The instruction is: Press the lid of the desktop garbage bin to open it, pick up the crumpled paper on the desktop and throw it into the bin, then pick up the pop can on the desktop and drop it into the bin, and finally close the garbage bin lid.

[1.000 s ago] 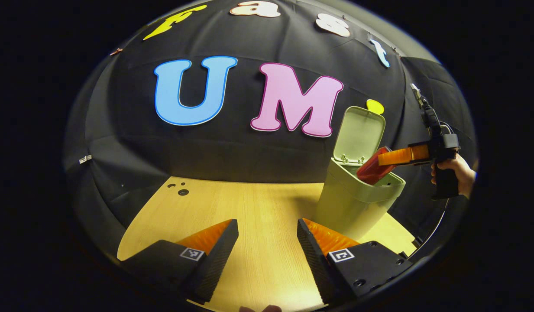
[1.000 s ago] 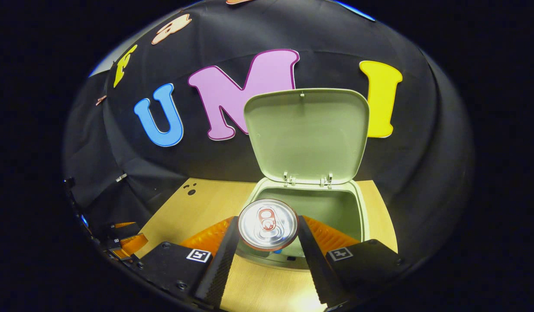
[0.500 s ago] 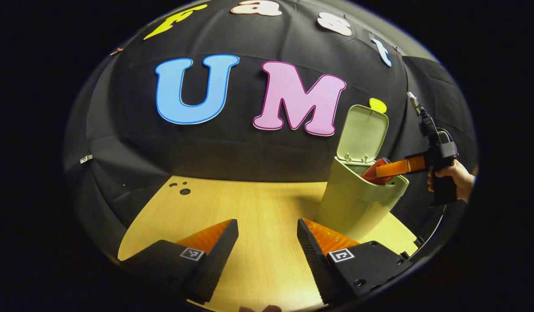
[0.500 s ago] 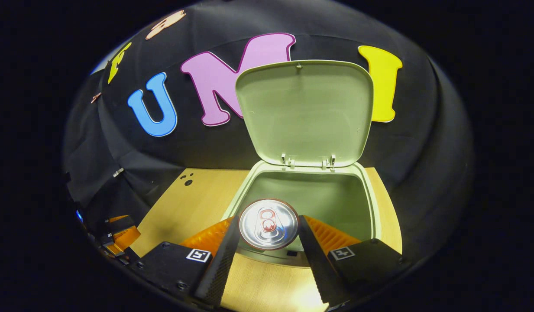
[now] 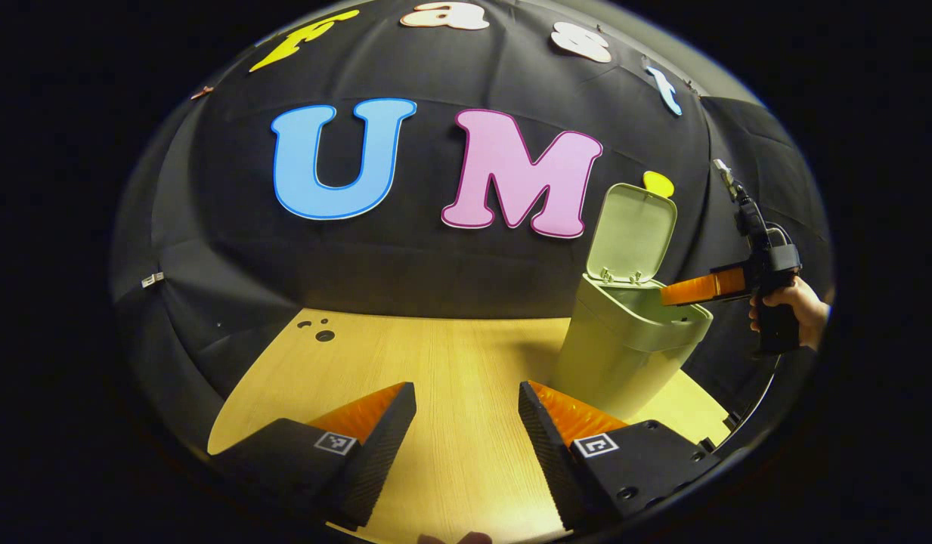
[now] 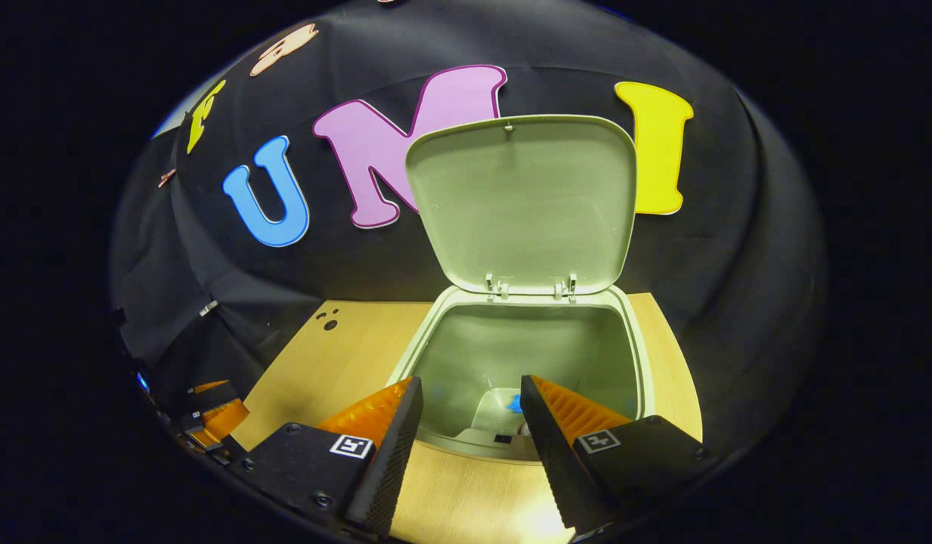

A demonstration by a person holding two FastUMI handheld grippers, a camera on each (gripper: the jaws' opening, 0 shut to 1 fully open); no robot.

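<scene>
The pale green bin (image 5: 624, 355) stands on the right of the wooden table (image 5: 435, 363) with its lid (image 5: 636, 230) raised upright. In the right gripper view I look down into the open bin (image 6: 639, 355) under the lid (image 6: 522, 200). Pale items with a blue mark (image 6: 503, 408) lie at the bottom, too dim to tell apart. My right gripper (image 6: 469, 423) is open and holds nothing above the bin's near rim; the left gripper view shows this right gripper (image 5: 673, 293) at the bin's mouth, held by a hand (image 5: 802, 306). My left gripper (image 5: 466, 431) hangs open over the table.
A few small dark holes (image 5: 320, 332) mark the table's far left corner. The bin stands close to the table's right edge. The left gripper (image 6: 216, 415) appears low at the left of the right gripper view.
The right gripper opened and the pop can dropped out of it into the bin. The left gripper stayed where it was.
</scene>
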